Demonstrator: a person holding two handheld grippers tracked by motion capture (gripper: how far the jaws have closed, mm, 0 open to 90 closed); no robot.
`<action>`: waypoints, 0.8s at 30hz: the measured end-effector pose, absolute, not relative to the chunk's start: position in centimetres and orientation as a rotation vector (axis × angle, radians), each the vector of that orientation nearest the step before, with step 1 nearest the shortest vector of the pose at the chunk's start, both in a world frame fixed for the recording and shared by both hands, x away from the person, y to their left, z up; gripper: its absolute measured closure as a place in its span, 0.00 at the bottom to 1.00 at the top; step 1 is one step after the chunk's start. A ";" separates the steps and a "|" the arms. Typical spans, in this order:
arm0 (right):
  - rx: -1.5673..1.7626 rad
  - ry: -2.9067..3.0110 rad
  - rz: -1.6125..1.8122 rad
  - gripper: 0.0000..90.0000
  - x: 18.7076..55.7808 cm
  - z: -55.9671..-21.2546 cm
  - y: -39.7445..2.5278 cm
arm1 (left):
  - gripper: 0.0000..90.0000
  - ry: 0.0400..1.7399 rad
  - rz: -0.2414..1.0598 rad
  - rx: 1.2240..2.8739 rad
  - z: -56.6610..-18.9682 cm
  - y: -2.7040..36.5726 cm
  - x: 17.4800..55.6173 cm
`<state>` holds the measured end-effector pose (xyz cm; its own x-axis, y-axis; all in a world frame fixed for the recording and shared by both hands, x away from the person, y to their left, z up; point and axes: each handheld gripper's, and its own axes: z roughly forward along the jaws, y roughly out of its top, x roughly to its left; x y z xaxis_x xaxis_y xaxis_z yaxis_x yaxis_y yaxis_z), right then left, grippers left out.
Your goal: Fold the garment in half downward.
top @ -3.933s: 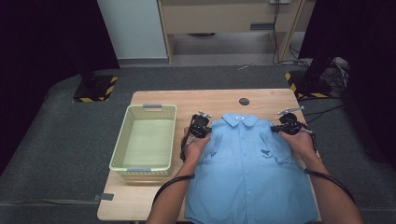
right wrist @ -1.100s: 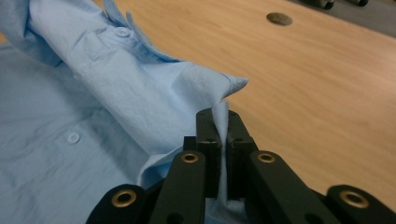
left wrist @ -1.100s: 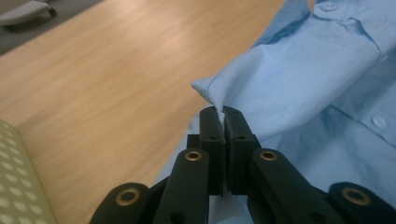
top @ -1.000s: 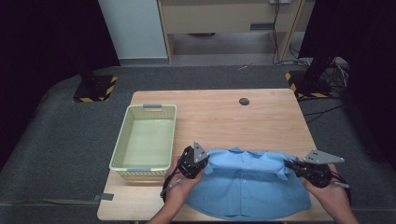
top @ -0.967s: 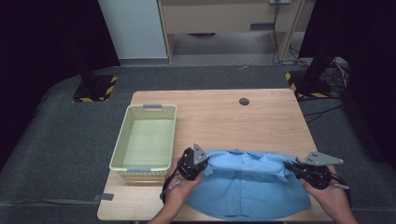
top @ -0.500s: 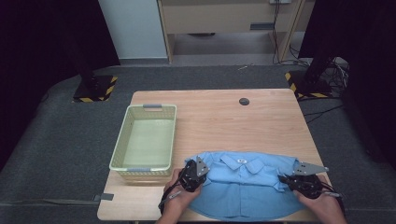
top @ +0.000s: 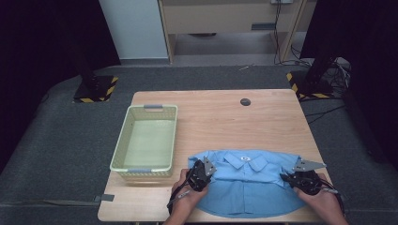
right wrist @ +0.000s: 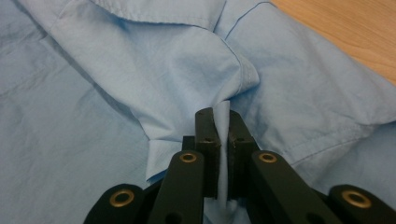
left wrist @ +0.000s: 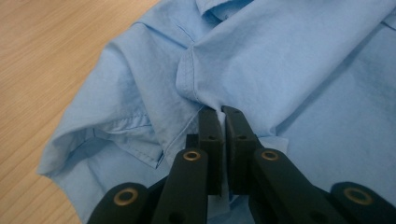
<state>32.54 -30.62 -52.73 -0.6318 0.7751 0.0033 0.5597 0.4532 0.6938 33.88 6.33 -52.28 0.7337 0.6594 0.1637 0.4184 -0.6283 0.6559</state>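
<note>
2 black grippers pinch the light-blue shirt (top: 246,185) — soft, creased cotton folded on the near edge of the pale wooden table (top: 225,117). Left gripper (left wrist: 223,111) and right gripper (right wrist: 219,113) each stand nearly closed on a cloth fold. Far left sits a ribbed, rectangular green plastic basket (top: 121,150) — grey carpet surrounds the table.

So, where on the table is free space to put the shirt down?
Bare wood lies between the pale green plastic basket, the small black disc and the folded light blue shirt. The near edge is crowded by shirt and both grippers.
</note>
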 end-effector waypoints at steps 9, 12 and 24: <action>1.202 2.336 0.986 0.96 35.4 -53.0 -31.2 | 0.97 0.861 0.536 2.310 -52.3 5.6 36.9; 1.202 2.313 0.956 0.96 36.1 -52.9 -31.1 | 0.97 0.877 0.545 2.283 -52.5 5.4 37.7; 1.189 2.280 0.964 0.79 35.1 -53.1 -31.3 | 0.85 0.884 0.581 2.242 -52.8 5.3 36.3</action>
<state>35.14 -31.31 -53.11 -0.5621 0.8266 -0.0279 0.5560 0.4027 0.7271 36.30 5.31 -52.82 0.6746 0.7208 0.1594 0.4326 -0.5610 0.7058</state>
